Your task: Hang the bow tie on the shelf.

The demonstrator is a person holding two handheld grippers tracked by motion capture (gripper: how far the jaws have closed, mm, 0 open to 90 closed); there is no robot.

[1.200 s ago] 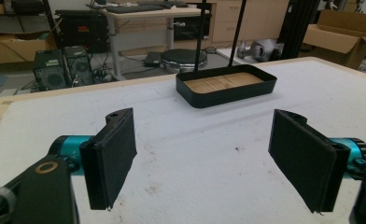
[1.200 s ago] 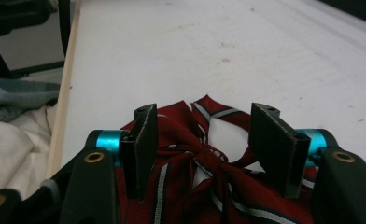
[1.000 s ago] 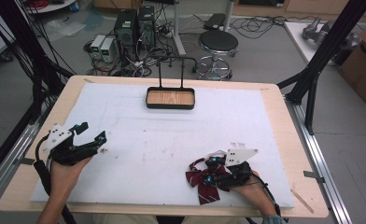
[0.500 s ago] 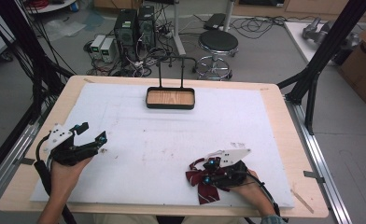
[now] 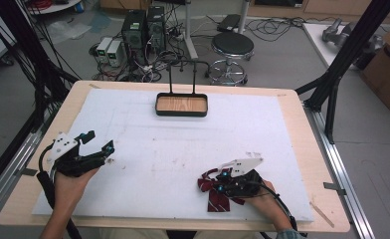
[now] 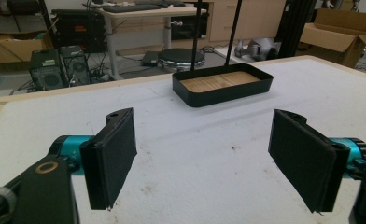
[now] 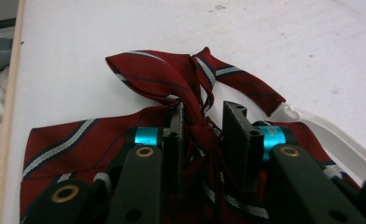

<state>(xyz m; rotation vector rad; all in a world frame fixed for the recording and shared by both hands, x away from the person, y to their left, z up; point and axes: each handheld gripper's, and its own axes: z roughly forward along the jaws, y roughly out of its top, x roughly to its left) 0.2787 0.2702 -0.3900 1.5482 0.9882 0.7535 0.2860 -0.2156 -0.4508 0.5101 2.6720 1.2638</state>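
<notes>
A dark red striped bow tie [image 5: 214, 198] lies crumpled on the white mat near the front right. My right gripper [image 5: 218, 182] rests on it. In the right gripper view the jaws have just been closing, and my right gripper [image 7: 204, 126] now pinches the knot of the bow tie [image 7: 158, 79] between its pads. A white strap [image 7: 321, 135] runs off from the tie to the right. My left gripper [image 5: 99, 141] sits at the front left, open; in its own view my left gripper [image 6: 204, 158] holds nothing, with bare mat between the wide-set pads.
A black tray [image 5: 181, 113] with a wooden floor stands at the back middle, a thin black rod frame [image 5: 183, 62] rising behind it; the tray [image 6: 218, 95] lies ahead of the left gripper. The white mat [image 5: 183, 149] covers the wooden table. Past the far edge are a stool and computers.
The right gripper's jaws have drawn together on the bow tie's knot. Neither hand has shifted, and the left gripper looks the same.
</notes>
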